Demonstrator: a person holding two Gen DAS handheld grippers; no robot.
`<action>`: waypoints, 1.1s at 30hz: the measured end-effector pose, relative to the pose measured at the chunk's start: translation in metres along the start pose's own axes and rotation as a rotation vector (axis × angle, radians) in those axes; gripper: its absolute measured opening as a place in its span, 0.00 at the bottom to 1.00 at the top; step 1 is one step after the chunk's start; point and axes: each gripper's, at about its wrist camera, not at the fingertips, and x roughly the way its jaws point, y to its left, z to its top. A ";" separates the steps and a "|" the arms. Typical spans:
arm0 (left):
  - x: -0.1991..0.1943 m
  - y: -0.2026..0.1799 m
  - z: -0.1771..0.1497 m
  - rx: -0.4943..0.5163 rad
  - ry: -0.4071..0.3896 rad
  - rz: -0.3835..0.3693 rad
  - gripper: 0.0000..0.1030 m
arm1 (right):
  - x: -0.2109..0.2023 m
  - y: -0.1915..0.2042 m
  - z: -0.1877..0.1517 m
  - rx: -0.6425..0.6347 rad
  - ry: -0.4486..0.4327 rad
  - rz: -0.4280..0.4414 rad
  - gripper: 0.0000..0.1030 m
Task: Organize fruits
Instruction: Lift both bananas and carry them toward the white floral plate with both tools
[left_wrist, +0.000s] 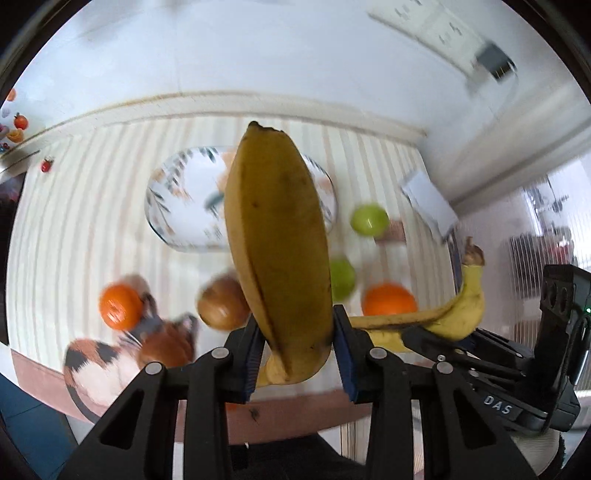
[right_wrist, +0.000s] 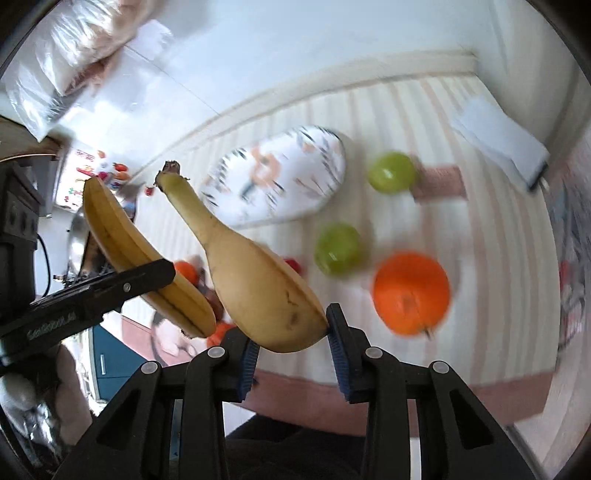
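Note:
My left gripper is shut on a yellow-brown banana that points away from the camera, lifted above the striped tablecloth. My right gripper is shut on a second banana, stem end up. Each view shows the other gripper beside it: the right gripper with its banana, the left gripper with its banana. Below lie a patterned plate, two green apples, two oranges and a brown round fruit.
A white folded paper lies at the cloth's far right. A cat-shaped print marks the cloth's near left edge. A white wall runs behind the table. A plastic bag sits at the far left in the right wrist view.

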 end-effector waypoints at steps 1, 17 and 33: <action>0.000 0.005 0.008 -0.008 -0.005 0.000 0.31 | 0.006 0.007 0.014 -0.015 -0.001 -0.001 0.36; 0.102 0.090 0.132 -0.163 0.234 -0.089 0.31 | 0.147 0.013 0.120 0.131 0.200 0.071 0.36; 0.185 0.098 0.165 -0.119 0.341 0.000 0.31 | 0.209 -0.025 0.156 0.320 0.214 0.074 0.33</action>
